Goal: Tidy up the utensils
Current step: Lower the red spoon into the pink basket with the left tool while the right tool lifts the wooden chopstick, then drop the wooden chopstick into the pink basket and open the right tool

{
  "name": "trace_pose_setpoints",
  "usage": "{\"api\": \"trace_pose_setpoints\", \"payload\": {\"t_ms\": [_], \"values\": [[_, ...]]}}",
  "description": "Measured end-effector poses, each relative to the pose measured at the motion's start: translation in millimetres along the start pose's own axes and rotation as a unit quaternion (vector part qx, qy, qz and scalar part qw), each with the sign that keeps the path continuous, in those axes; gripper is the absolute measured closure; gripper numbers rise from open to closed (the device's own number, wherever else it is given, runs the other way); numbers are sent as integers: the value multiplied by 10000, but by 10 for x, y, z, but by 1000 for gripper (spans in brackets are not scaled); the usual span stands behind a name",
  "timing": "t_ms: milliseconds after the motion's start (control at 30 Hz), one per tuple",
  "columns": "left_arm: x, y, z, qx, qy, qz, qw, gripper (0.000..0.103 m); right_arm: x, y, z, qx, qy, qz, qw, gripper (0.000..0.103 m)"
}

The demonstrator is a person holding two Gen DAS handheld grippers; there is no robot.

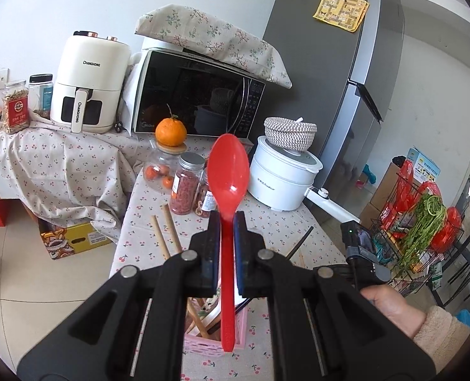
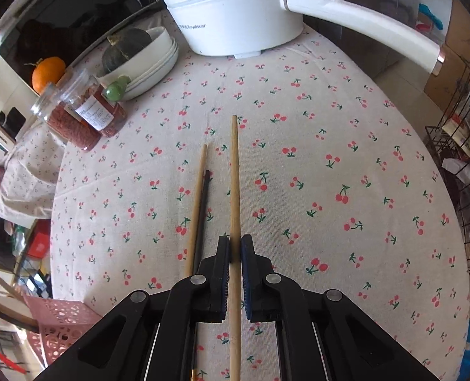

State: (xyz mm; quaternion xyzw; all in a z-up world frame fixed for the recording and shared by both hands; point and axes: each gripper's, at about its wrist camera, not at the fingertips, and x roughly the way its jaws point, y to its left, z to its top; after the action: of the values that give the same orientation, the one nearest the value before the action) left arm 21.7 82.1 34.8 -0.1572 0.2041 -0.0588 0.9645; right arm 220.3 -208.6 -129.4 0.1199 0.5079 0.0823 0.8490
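Note:
My left gripper (image 1: 227, 219) is shut on a red plastic spoon (image 1: 228, 171), bowl upward, its handle end hanging over a pink perforated utensil basket (image 1: 200, 346) that holds several wooden utensils. My right gripper (image 2: 235, 243) is shut on a long wooden stick (image 2: 234, 174) lying along the cherry-print tablecloth (image 2: 330, 158). A thinner wooden chopstick (image 2: 198, 200) and a black chopstick (image 2: 203, 209) lie just left of it. The pink basket also shows in the right wrist view (image 2: 63, 320) at the lower left. Two wooden sticks (image 1: 166, 235) lie on the table in the left wrist view.
A white electric pot (image 2: 231, 16) stands at the table's far side, with stacked white bowls (image 2: 152, 63) holding a dark squash, and spice jars (image 2: 82, 117). A microwave (image 1: 197, 95), air fryer (image 1: 89, 82) and orange (image 1: 170, 131) stand behind. A wire rack (image 1: 419, 238) stands right of the table.

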Motion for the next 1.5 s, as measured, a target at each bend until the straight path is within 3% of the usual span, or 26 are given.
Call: {"api": "trace_pose_setpoints", "payload": {"t_ms": [233,500,767,933,1133,1333,1500], "values": [[159,-126,-157,259,-545,65,9982,94,-630,26,-141,18,-820,611,9948,96],[352,-163,-386,559,-538,372,9963,94,-1128,48,-325,-92,-1569,990,9826,96],[386,-201,-503,683,22,284,9973,92,-1411,74,-450,-102,-2080,1263,9699,96],[273,-209,-439,742,341,159,9965,75,-1618,294,-599,-303,-2450,1545,9566,96],[96,-80,-245,427,736,170,9962,66,-1803,737,-869,-536,-2942,1829,9365,96],[19,153,-99,136,1001,597,9931,60,-1716,1261,-1091,-540,-3402,1601,9250,96],[99,388,-129,-206,1299,685,9889,60,-1543,1622,-1231,-502,-3911,1070,9127,96]]}}
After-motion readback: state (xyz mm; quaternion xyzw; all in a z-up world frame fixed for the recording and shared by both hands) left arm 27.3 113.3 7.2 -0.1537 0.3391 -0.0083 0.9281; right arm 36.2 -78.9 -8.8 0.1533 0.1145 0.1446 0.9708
